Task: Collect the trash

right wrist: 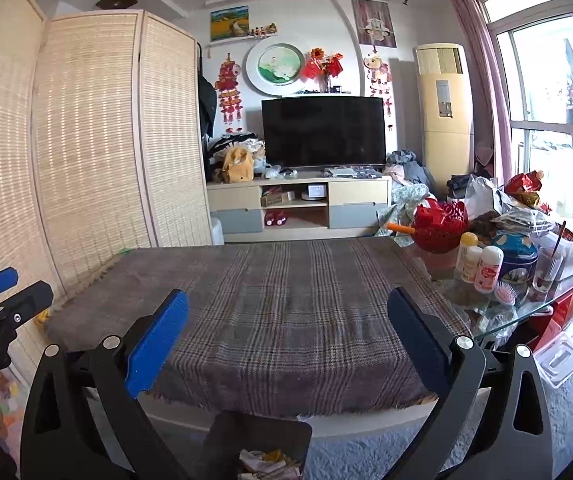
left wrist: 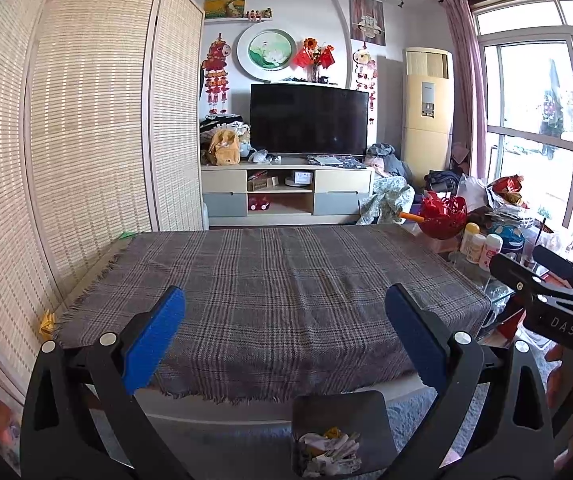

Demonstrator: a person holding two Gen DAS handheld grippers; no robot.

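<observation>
Both of my grippers hang level over the near edge of the table, looking far across the room. The left gripper (left wrist: 285,334) has its blue pads (left wrist: 154,344) spread wide apart with nothing between them. The right gripper (right wrist: 287,338) is the same, fingers wide and empty. The plaid cloth (left wrist: 286,280) covering the table looks bare from both cameras. Down below me, just near of the table edge, sits the black bin (left wrist: 340,436), and I can see crumpled paper trash (left wrist: 330,454) piled inside it; in the right wrist view it shows at the bottom, the bin (right wrist: 258,444) slightly left of centre. On the right, a glass side table (right wrist: 526,312) is crowded with bottles (right wrist: 490,264) and a red basket (right wrist: 440,226).
</observation>
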